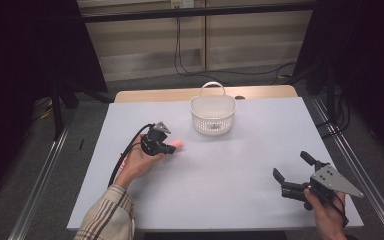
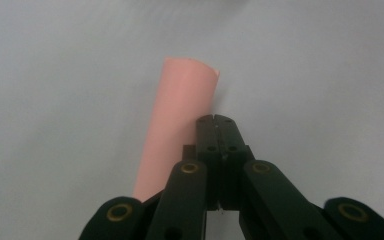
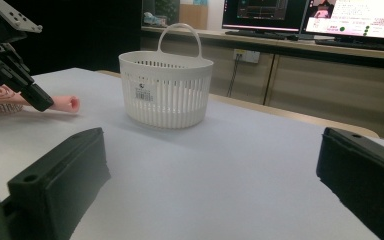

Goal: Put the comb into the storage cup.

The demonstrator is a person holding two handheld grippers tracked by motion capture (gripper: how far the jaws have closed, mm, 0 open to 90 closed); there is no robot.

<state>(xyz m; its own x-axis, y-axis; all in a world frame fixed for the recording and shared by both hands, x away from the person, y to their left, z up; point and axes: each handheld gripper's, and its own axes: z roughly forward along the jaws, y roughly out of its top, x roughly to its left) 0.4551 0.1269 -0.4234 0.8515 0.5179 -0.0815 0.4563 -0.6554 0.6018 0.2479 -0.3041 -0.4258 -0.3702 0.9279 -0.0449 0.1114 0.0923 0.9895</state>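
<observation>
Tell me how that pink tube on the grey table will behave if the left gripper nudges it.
The pink tube lies on its side on the grey table and looks round, so it will probably roll sideways. Its open, thin-looking end suggests it is hollow, likely light, and may squash under a firm pinch.

I see a pale grey tabletop (image 1: 240,170) w/ a white basket (image 1: 213,116) standing upright near its far edge, and a pink tube (image 1: 176,145) lying flat nearby.

Plaid sleeve (image 1: 107,215), black gripper (image 1: 294,170) with grey plate (image 1: 336,181)
</observation>
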